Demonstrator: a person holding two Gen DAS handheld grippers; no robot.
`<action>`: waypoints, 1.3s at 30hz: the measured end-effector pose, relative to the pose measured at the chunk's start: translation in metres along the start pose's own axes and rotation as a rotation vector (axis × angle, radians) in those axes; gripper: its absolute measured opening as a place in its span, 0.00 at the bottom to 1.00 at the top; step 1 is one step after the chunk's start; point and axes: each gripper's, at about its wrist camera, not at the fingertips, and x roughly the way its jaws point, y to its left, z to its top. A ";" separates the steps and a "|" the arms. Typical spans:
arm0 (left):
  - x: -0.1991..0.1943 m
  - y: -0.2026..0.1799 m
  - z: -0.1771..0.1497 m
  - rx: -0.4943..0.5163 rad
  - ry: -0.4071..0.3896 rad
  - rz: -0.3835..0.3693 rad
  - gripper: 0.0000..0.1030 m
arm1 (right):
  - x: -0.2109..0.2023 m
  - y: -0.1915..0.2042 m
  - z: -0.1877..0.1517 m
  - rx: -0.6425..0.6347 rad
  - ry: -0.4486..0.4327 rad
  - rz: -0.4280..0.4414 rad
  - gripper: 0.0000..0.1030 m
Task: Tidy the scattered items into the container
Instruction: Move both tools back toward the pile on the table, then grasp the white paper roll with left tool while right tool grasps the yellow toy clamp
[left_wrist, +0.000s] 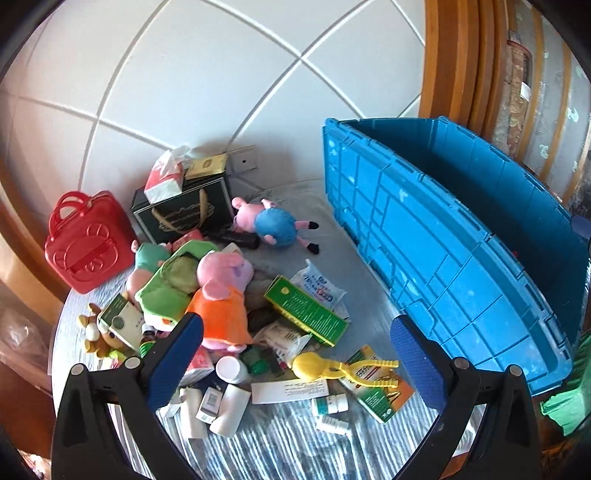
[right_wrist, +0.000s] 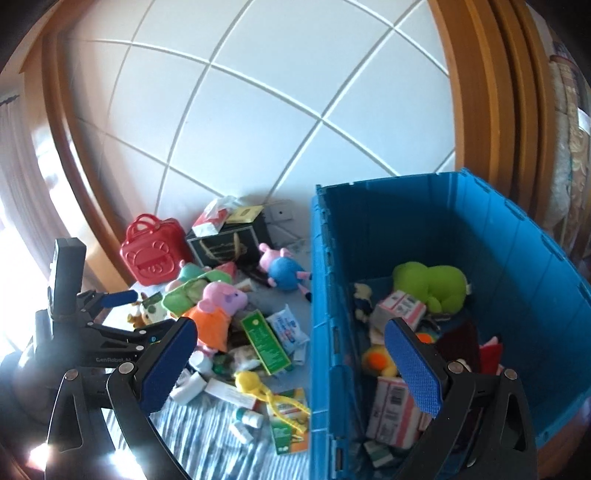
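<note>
Blue-padded fingers (left_wrist: 415, 350) of the left claw (left_wrist: 295, 347) frame the foreground, spread wide and holding nothing, poised above a heap of toys, boxes and bottles on a striped cloth. Directly between them lie a yellow scoop (left_wrist: 332, 367) and a green box (left_wrist: 306, 312), with white bottles (left_wrist: 231, 373) just below and a pig doll (left_wrist: 221, 291) in an orange dress leaning against the left finger's line of sight. The right claw (right_wrist: 291, 354), likewise parted and empty, straddles the near wall of the blue crate (right_wrist: 321, 295): one finger over the heap, the other over the crate's inside, where a green plush (right_wrist: 430, 282), pink cartons (right_wrist: 399, 410) and other pieces already lie.

Sorting appears to be midway, between one drop and the next pick. The next move likely calls for the left claw to dip onto a loose, graspable piece such as the scoop, then carry it right over the crate's rim. Whether the surface under the cloth is a bed or a low platform is hard to tell through the fisheye. A second doll (left_wrist: 275, 223), a red case (left_wrist: 88, 243) and a dark gift bag (left_wrist: 184, 210) wait farther back by the wall.
</note>
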 end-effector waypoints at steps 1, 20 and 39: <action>0.001 0.012 -0.008 -0.018 0.010 0.008 1.00 | 0.004 0.008 -0.001 -0.016 0.006 0.010 1.00; 0.059 0.119 -0.175 -0.130 0.278 0.043 1.00 | 0.109 0.096 -0.107 -0.131 0.289 0.058 1.00; 0.180 0.128 -0.222 -0.074 0.328 -0.064 0.85 | 0.219 0.076 -0.179 -0.123 0.509 -0.026 1.00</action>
